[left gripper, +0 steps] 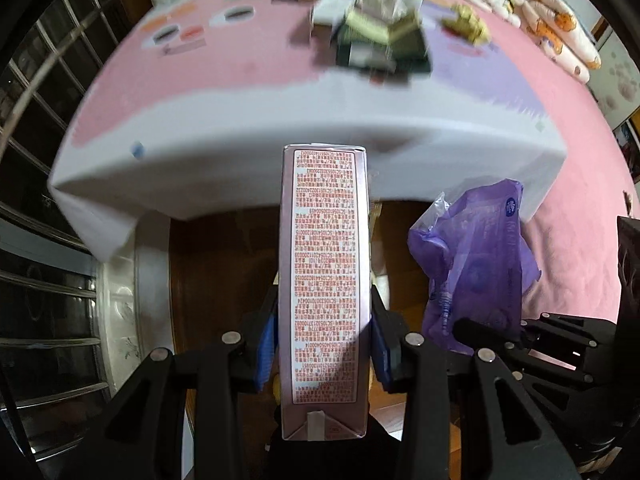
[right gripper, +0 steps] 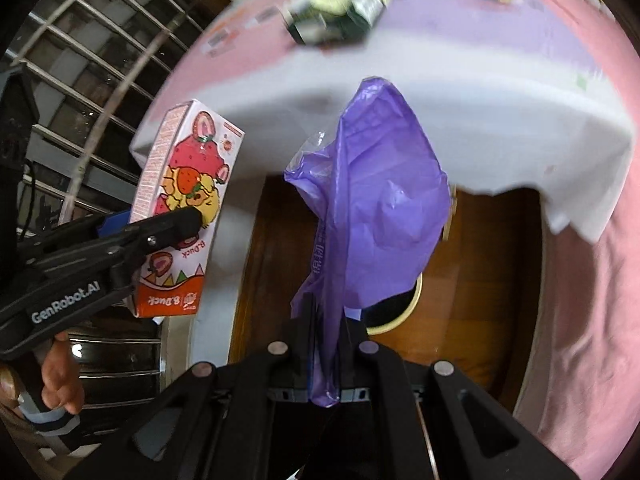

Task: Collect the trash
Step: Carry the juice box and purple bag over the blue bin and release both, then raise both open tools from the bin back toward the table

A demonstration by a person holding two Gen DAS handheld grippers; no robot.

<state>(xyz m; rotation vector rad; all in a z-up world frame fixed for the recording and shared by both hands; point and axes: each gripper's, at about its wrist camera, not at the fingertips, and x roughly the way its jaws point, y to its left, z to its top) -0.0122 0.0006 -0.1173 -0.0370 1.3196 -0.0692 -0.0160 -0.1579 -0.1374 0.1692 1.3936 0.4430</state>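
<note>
My left gripper (left gripper: 324,336) is shut on a pink strawberry drink carton (left gripper: 323,280), held in the air in front of the table's near edge. The carton (right gripper: 182,208) and the left gripper (right gripper: 176,220) also show in the right wrist view at the left. My right gripper (right gripper: 326,320) is shut on the rim of a purple plastic trash bag (right gripper: 380,208), which stands up in front of it. The bag (left gripper: 476,256) hangs just right of the carton. More trash, cartons and wrappers (left gripper: 380,36), lies blurred on the far part of the table.
The table (left gripper: 240,92) has a pink, white and lilac cloth whose edge hangs down. Below is a brown wooden floor (right gripper: 480,280) with a round cream-rimmed item (right gripper: 400,312) behind the bag. A barred window (left gripper: 44,80) is at the left, and stuffed toys (left gripper: 560,28) at the far right.
</note>
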